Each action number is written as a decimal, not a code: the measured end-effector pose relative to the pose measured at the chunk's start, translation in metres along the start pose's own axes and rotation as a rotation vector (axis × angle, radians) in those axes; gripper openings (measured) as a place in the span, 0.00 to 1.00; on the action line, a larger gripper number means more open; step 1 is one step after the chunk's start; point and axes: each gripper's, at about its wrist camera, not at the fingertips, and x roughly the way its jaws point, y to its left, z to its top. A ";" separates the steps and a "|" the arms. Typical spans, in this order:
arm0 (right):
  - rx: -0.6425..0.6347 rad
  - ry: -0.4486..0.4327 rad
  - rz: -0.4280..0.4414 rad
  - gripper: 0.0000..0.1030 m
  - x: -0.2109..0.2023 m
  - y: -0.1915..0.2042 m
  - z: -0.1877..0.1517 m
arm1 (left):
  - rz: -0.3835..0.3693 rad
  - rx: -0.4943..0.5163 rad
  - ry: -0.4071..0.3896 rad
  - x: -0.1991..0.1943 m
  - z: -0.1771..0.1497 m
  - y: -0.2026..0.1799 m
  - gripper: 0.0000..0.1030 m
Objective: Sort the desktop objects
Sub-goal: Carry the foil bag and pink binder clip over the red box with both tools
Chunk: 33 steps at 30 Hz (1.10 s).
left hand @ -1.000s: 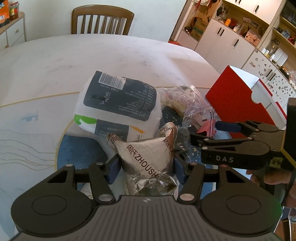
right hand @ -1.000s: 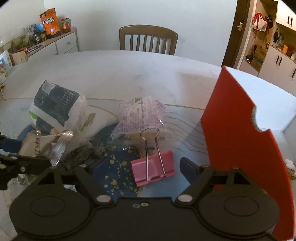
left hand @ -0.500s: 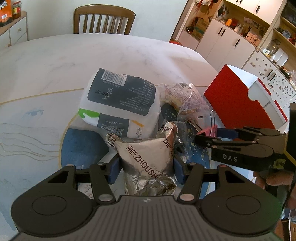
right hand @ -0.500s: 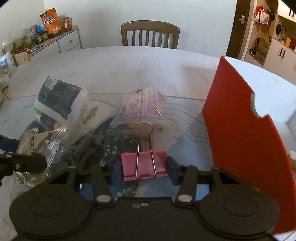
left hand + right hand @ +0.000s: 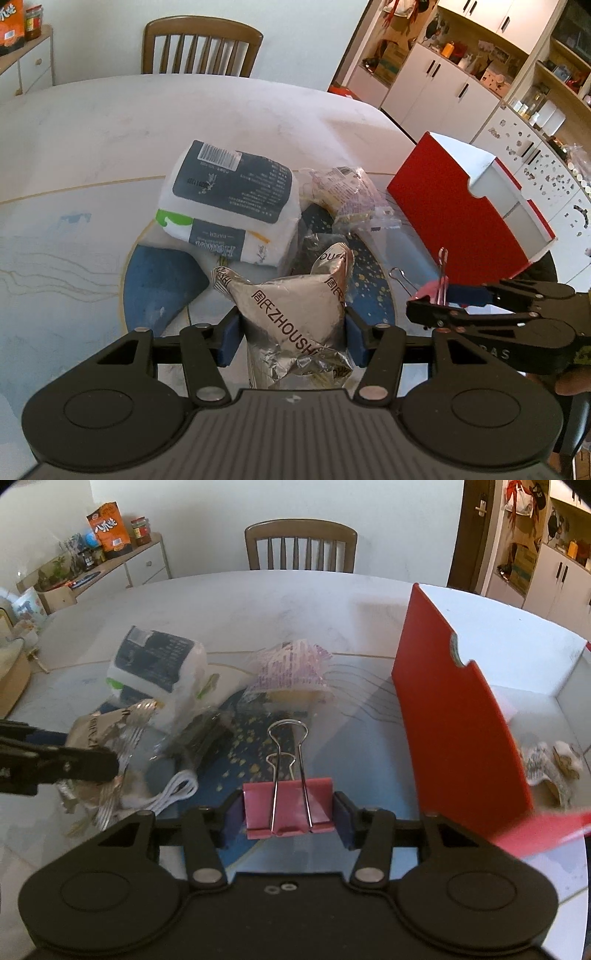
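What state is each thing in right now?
Left tongs: shut on foil bag.
Foil bag: crumpled, gripped.
Right tongs: shut on clip.
Clip: handles forward, gripped.
Tissue pack: sealed, lying on table.
Red box: open, upright.
Cable: coiled, loose on table.

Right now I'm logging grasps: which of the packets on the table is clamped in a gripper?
The silver foil packet, between the left gripper fingers. The white tissue pack and clear wrapper lie free.
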 end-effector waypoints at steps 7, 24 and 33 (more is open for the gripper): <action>0.016 0.006 0.029 0.49 -0.026 0.002 -0.009 | -0.015 -0.018 0.002 -0.014 -0.009 -0.007 0.54; 0.012 -0.082 0.062 0.49 -0.093 -0.021 0.011 | -0.053 -0.017 -0.056 -0.044 -0.001 -0.047 0.54; -0.002 -0.120 0.059 0.49 -0.106 -0.049 0.028 | -0.065 -0.023 -0.082 -0.042 0.012 -0.073 0.54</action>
